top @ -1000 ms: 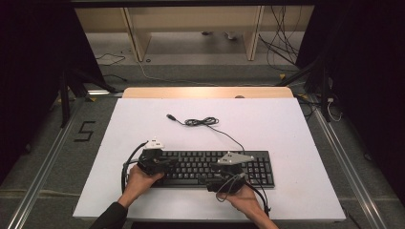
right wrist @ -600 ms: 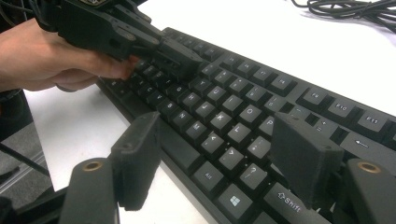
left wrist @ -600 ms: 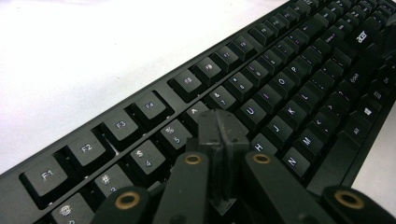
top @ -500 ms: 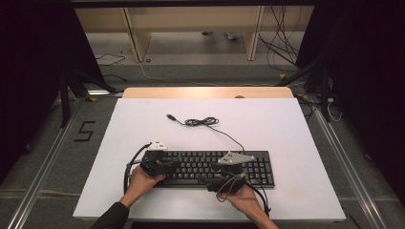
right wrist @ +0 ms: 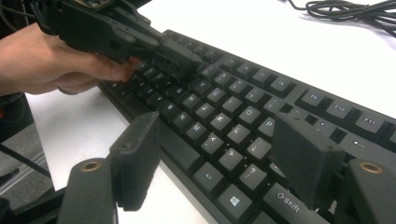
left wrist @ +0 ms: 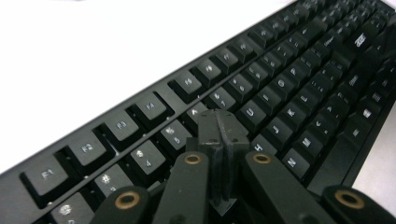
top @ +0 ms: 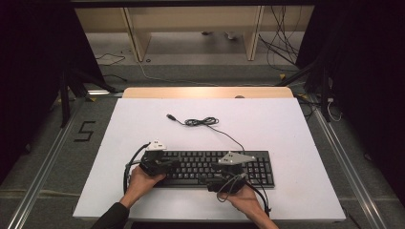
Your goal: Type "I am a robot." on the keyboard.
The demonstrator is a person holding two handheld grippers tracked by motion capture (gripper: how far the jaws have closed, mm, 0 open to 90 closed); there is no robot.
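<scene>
- At the left of the high view, the person's left hand (top: 143,183) holds the left gripper (top: 173,165) low over the left half of the keyboard (top: 215,167). Compared with a second ago it has hardly stirred, at most a small settling onto the keys.
- In the left gripper view, the left gripper's jaws are pressed flat together with nothing between them. They form one blunt tip (left wrist: 220,125) that sits over the number row and the letters just below it. I cannot tell whether it is pressing a key or only resting above one.
- The keyboard lies flat on the white table (top: 296,129) near the person's edge, square to it. It is in the same place as before, so nothing has been pushed or lifted.
- Its cable (top: 203,122) runs back from the far edge into a loose coil. The plug (top: 169,116) lies free on the table, well apart from both tools.
- To the right, the right hand (top: 246,202) keeps the right gripper (top: 214,179) at the near edge of the keyboard, also unmoved.
- In the right gripper view, the right gripper's (right wrist: 219,140) jaws stand wide apart and grip nothing. They hang over the bottom row around the Alt, Windows and Shift keys, with the left gripper (right wrist: 180,58) farther along the board.
- My reading: with so little changed, this looks like a pause in key-poking. The closed left tip is the working finger, and the open right tool is waiting or steadying.
</scene>
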